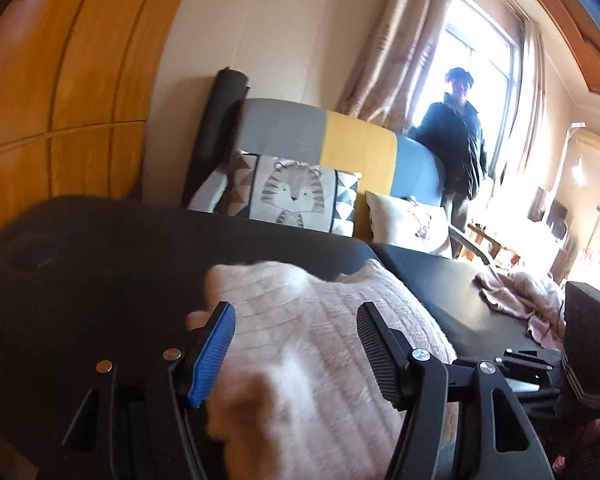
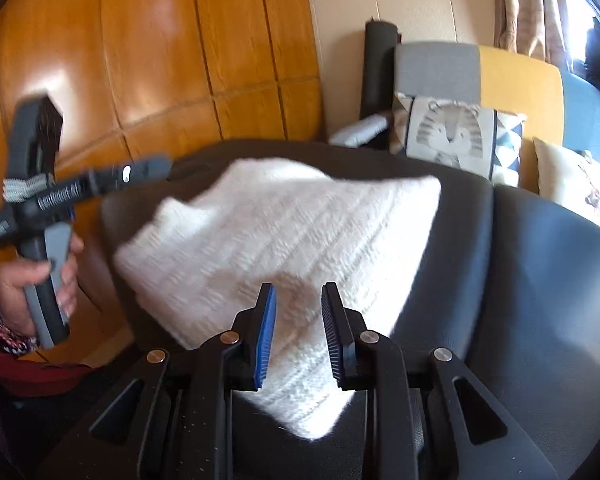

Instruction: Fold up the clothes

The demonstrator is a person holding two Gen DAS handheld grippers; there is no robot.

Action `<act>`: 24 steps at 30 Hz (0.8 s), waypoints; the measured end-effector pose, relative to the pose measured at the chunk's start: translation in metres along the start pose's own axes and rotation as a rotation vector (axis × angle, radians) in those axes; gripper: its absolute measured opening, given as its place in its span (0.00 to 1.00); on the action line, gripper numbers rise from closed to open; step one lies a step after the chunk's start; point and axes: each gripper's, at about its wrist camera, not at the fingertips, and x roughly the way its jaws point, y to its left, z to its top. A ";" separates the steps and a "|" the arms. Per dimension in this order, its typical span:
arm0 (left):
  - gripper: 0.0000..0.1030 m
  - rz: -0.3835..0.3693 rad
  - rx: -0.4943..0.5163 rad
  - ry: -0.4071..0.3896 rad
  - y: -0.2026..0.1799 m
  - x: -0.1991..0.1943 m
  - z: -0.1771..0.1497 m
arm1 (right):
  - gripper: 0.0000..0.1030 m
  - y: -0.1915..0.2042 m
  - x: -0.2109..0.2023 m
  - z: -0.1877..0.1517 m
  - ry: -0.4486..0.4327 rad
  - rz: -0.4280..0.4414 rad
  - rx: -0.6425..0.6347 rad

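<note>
The pale knit sweater (image 2: 284, 236) lies bunched on the dark table (image 2: 540, 280), spreading ahead of the right gripper (image 2: 298, 332), whose fingers stand narrowly apart over its near corner, gripping nothing. The left gripper (image 1: 296, 348) has its fingers spread wide with the sweater's fabric bulging up between them, blurred. Another pink garment (image 1: 520, 292) lies crumpled to the right of the left fingers.

Daylight from the window (image 1: 480, 60) blows out my left view; the knit garment (image 2: 284, 232) smears with motion blur, glare streaks the wood panelling (image 2: 148, 40), edges bow fisheye-round.
</note>
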 end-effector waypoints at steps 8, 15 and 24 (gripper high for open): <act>0.63 0.037 0.114 0.168 -0.017 0.051 -0.026 | 0.25 -0.003 -0.002 -0.004 0.040 0.062 0.005; 0.63 0.029 0.131 0.138 -0.016 0.037 -0.045 | 0.64 -0.090 0.014 0.055 -0.022 -0.007 0.348; 0.63 0.028 0.150 0.150 -0.015 0.027 -0.056 | 0.37 -0.169 0.121 0.081 0.208 0.080 0.690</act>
